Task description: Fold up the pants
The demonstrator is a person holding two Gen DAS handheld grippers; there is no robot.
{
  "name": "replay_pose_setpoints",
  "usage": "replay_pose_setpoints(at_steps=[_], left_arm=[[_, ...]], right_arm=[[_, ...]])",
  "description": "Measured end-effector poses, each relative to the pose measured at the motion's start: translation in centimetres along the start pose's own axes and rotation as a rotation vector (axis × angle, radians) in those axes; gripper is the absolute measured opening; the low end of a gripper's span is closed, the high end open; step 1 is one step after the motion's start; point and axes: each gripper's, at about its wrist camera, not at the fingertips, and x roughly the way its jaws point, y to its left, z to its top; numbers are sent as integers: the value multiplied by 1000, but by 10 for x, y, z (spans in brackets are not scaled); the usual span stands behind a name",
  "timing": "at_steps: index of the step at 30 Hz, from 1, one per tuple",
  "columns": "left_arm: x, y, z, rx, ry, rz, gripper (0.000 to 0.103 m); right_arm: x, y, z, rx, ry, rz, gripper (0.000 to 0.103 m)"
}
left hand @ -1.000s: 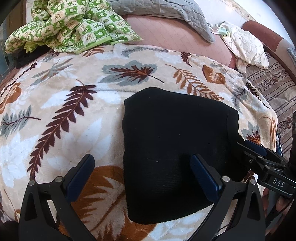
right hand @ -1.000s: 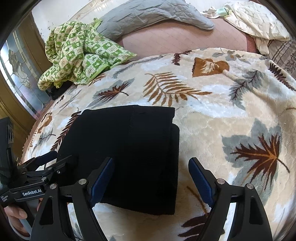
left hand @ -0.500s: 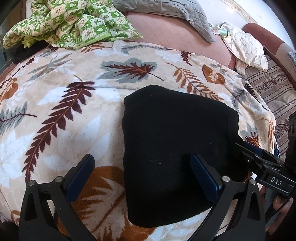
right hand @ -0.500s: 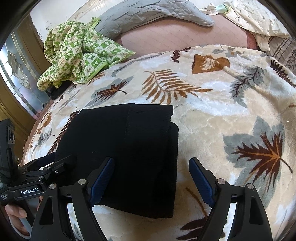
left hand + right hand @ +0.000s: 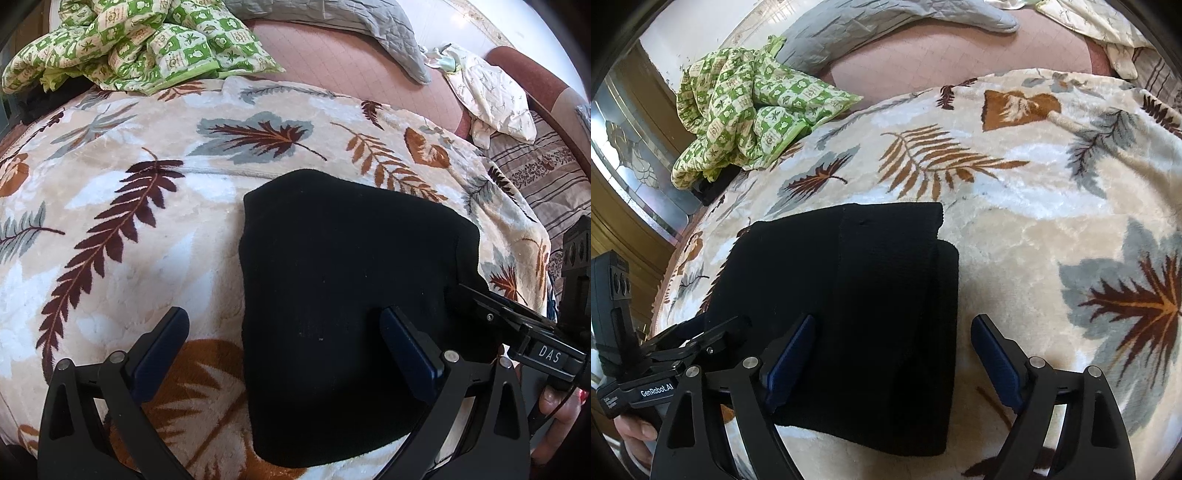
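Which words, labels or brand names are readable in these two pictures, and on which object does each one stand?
"DAS": white letters on the body of the right gripper, seen from the left wrist camera.
"GenRobot.AI": white letters on the body of the left gripper, seen from the right wrist camera.
Below "GenRobot.AI" stands a smaller label, too small to read.
The black pants and the leaf blanket carry no text.

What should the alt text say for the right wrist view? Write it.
Black pants, folded into a compact rectangle, lie on a leaf-print blanket between the open right gripper and the left gripper. A green checked cloth lies behind.
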Motion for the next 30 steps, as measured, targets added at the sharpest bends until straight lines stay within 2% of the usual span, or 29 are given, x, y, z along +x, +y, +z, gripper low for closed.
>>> replay_pose_setpoints(at_steps=[14, 15, 16, 17, 18, 20, 22, 24, 26, 30], left_arm=[[7, 1, 0, -8, -1, -34, 103], [6, 0, 0, -5, -3, -38, 99], [5, -1, -1, 2, -4, -51, 90], [3, -3, -1, 9, -6, -63, 85], [0, -7, -2, 24, -10, -80, 72], [-6, -15, -2, 60, -26, -60, 66], [-11, -17, -1, 65, -35, -57, 51], [-17, -14, 4, 47, -40, -73, 42], [-24, -11, 12, 39, -43, -95, 40], [-35, -12, 31, 59, -88, -83, 40]], right_arm=[[11, -3, 4, 12, 9, 53, 88], [11, -1, 4, 10, 6, 65, 82], [10, 0, 3, 6, -1, 60, 79], [9, 1, 3, -3, -6, 54, 73], [7, 3, 2, -13, -12, 51, 70], [0, 5, 2, -19, -29, 59, 54], [-7, 5, 3, -20, -44, 62, 45], [-14, 7, 5, -23, -61, 67, 41], [-24, 12, 8, -34, -82, 70, 39], [-36, 27, 26, -72, -129, 65, 39]])
